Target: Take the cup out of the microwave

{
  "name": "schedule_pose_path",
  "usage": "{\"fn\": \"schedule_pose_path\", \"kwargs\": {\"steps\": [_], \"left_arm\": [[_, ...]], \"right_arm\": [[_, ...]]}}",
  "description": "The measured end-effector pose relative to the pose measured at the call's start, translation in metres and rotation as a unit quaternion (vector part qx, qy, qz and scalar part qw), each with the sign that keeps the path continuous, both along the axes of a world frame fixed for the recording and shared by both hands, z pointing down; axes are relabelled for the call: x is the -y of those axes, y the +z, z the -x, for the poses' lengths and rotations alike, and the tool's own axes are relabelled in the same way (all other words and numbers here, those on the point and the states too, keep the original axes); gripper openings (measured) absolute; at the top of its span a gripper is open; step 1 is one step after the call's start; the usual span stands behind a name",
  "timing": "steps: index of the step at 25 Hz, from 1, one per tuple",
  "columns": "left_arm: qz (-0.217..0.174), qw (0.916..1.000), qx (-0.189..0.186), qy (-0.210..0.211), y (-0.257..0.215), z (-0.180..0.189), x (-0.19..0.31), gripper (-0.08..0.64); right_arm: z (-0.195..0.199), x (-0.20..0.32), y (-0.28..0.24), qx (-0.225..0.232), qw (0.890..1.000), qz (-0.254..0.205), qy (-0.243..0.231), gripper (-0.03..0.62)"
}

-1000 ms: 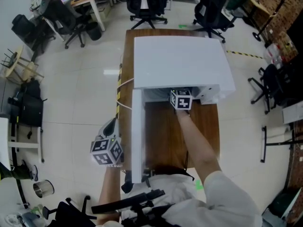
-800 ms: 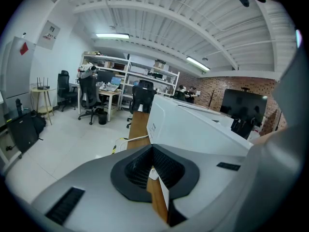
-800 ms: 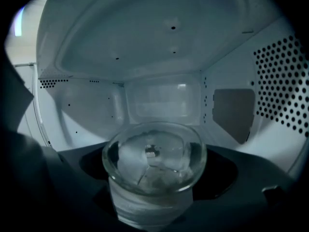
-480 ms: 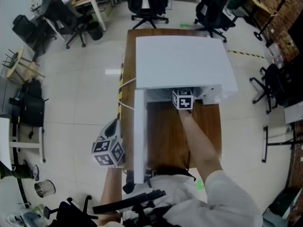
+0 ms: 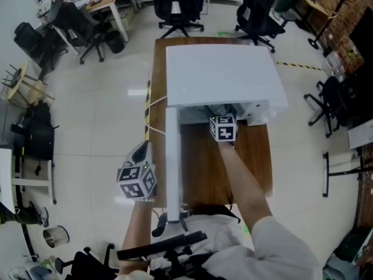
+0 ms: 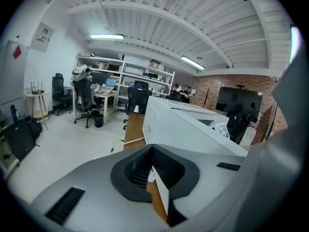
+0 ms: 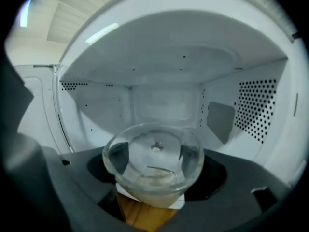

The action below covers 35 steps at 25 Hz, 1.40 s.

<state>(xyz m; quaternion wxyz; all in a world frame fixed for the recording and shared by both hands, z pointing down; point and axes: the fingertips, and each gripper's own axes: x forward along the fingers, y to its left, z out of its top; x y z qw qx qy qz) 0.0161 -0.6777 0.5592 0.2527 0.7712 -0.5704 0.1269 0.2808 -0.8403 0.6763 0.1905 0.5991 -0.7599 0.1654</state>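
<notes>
A clear glass cup (image 7: 153, 162) hangs between the jaws of my right gripper (image 7: 155, 170), just inside the mouth of the white microwave (image 5: 221, 74). The jaws are closing, their dark pads press on the cup's two sides, and wooden table shows under it. In the head view my right gripper (image 5: 221, 118) reaches under the microwave's front edge and the cup is hidden. The microwave door (image 5: 171, 156) stands swung open toward me. My left gripper (image 5: 140, 156) hovers left of that door with its jaws shut on nothing; in the left gripper view my left gripper (image 6: 151, 151) points past the door's edge.
The microwave stands on a narrow wooden table (image 5: 204, 168). A white cable (image 5: 152, 105) hangs off the table's left side. Office chairs (image 5: 178, 4) stand beyond the far end, desks and shelves (image 6: 101, 76) fill the room's left, and pale floor tiles surround the table.
My right gripper has drawn back a little toward me from deeper inside the microwave. The left gripper has stayed beside the open door.
</notes>
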Motion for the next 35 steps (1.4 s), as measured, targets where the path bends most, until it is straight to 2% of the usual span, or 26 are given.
{"fn": "schedule_pose_path", "kwargs": {"steps": [6,15,26,35], "left_arm": [[-0.015,0.9996,-0.001,0.023,-0.015,-0.016,0.001,-0.006],[-0.025,0.9981,-0.009,0.055,-0.03,-0.022,-0.038,-0.006],[-0.027,0.9963,-0.019,0.079,-0.034,-0.026,-0.083,-0.006],[-0.031,0.9955,-0.029,0.084,-0.035,-0.027,-0.091,-0.006]], "right_arm": [[0.016,-0.045,-0.028,0.026,1.0,-0.01,-0.001,0.376],[0.046,-0.125,-0.085,0.054,0.998,-0.022,-0.016,0.376],[0.048,-0.22,-0.12,0.072,0.997,-0.023,-0.003,0.376],[0.039,-0.263,-0.146,0.093,0.995,-0.043,0.016,0.373]]}}
